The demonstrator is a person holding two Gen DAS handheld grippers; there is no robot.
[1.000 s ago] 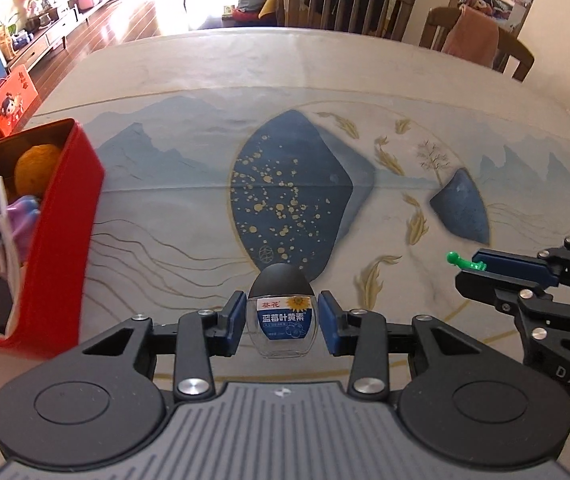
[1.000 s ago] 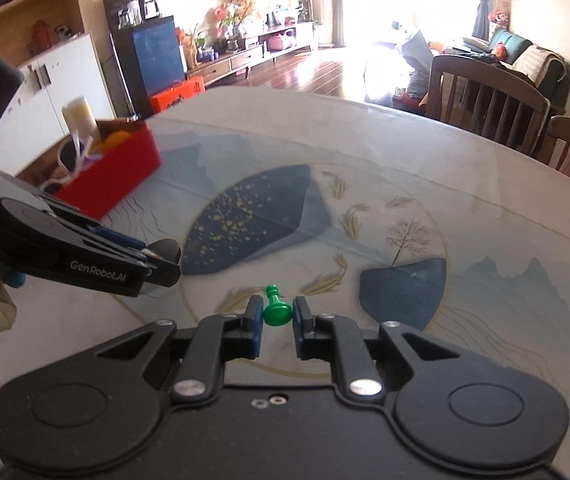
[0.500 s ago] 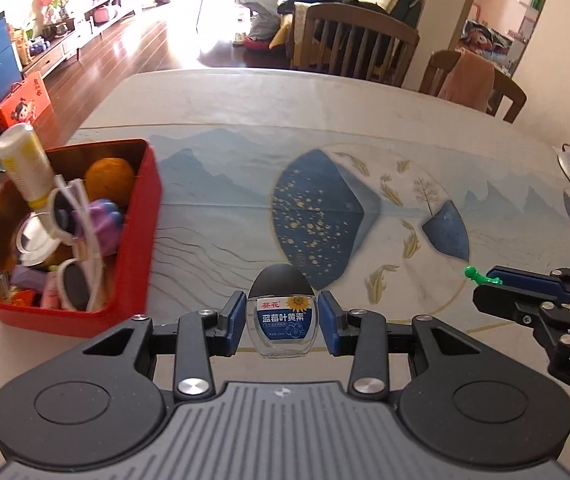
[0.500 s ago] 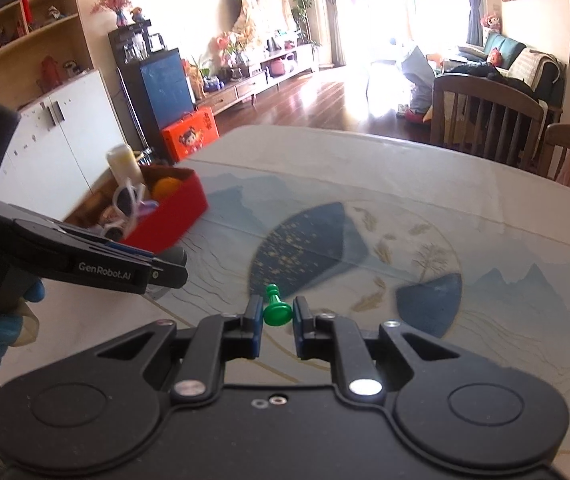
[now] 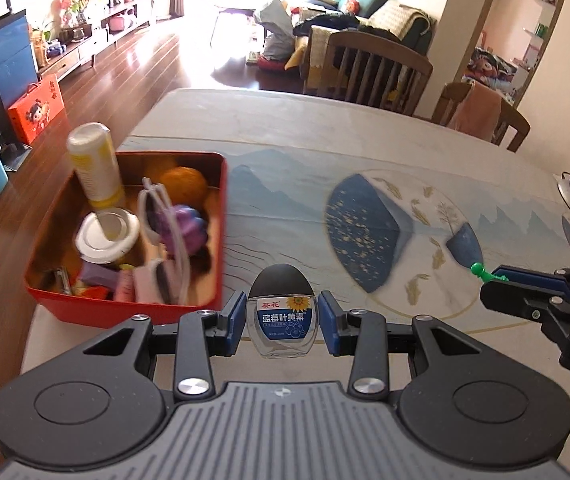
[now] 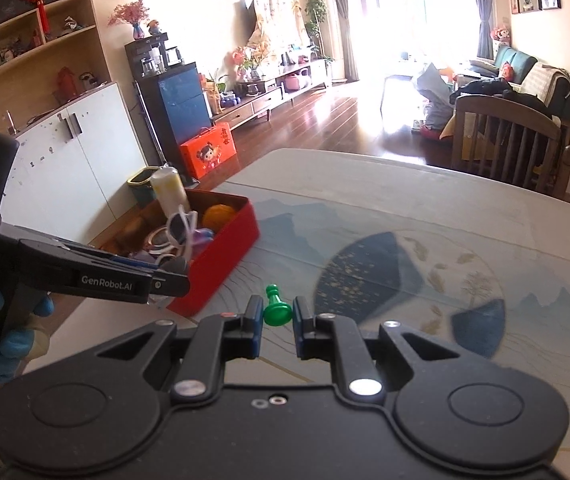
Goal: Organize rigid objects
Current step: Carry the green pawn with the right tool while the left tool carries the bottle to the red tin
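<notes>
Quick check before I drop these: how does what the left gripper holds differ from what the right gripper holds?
The left gripper clamps a clear bottle with a black cap and a blue printed label; the right gripper pinches a plain green pawn. The bottle spreads its jaws wide; the pawn needs only a narrow gap. Both are rigid, held off the table, near the red box.

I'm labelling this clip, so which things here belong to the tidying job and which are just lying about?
Job:
- small clear bottle with black cap, in left tongs
- green plastic pawn, in right tongs
- red rectangular tin box, partly filled

Lying about:
- wooden dining chair
- orange gift box on floor
</notes>
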